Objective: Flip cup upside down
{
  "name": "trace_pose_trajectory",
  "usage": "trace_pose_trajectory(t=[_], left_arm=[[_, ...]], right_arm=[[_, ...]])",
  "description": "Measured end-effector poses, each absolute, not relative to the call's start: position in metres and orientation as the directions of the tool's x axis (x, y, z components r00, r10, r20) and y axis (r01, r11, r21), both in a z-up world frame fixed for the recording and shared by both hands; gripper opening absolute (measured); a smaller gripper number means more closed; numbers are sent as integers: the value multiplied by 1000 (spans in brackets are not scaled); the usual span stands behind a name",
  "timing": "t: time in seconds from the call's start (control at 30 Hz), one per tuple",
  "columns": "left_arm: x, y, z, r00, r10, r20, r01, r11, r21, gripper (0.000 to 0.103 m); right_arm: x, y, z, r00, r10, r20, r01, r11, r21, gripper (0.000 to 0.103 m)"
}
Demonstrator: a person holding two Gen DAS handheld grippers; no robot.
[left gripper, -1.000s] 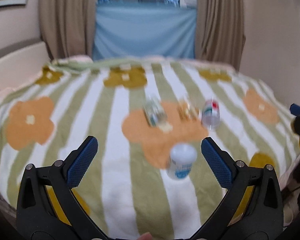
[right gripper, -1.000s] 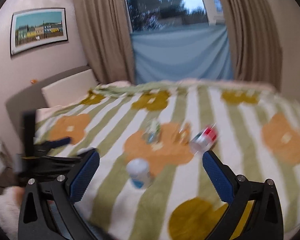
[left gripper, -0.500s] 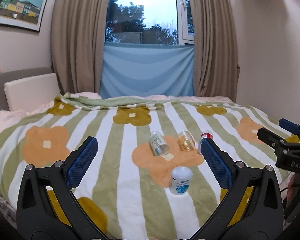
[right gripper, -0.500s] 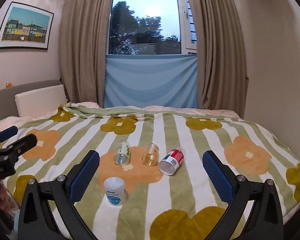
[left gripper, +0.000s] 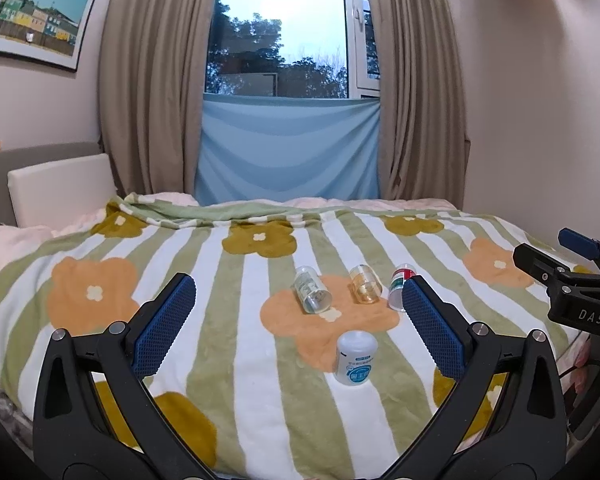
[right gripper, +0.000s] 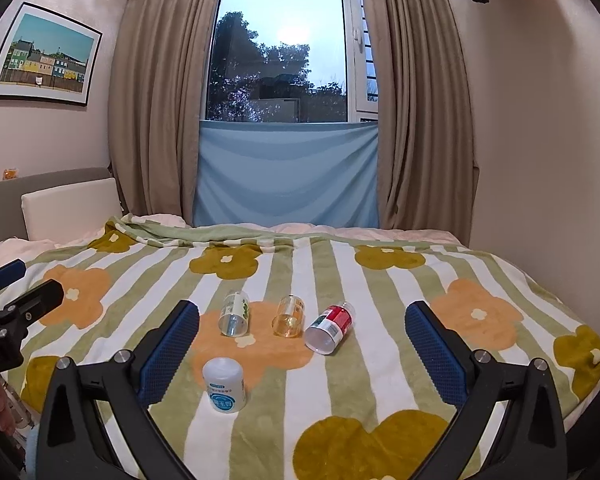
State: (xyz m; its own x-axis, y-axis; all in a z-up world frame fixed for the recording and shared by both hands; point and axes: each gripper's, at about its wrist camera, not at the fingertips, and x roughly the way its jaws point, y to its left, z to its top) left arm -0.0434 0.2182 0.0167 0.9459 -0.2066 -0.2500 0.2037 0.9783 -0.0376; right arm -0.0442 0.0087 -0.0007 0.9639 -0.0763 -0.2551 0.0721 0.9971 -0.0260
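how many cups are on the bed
4. Three lie on their sides in a row: the green-label cup, the amber cup, the red-label cup. The white cup stands nearer the camera.

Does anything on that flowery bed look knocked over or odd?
Yes. Three cups lie tipped on their sides on the blanket: a green-labelled cup, an amber cup and a red-labelled cup. Only the white cup stands.
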Motion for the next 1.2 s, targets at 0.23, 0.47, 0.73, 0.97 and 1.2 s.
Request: trace_pose_trajectory(t=[0.23, 0.47, 0.73, 0.97, 1.2], left_arm=[[-46, 219, 17, 946, -209, -246, 204, 978, -44, 103], [-47, 219, 17, 946, -209, -247, 205, 978, -42, 103], [-50, 213, 16, 949, -204, -240, 202, 979, -34, 103], [-51, 210, 17, 950, -203, -239, 202, 979, -30, 103], [-53, 210, 18, 951, -200, -237, 198, 980, -29, 103]], right_arm=[[-47, 10, 1, 965, -83, -251, 78, 997, -28, 103], [-49, 9, 2, 965, -83, -251, 79, 997, -25, 103], [-50, 10, 4, 965, -78, -250, 77, 997, -15, 103], [-51, 11, 5, 965, -82, -248, 81, 997, -16, 103], [-51, 10, 5, 965, -79, -249, 77, 997, -16, 103]])
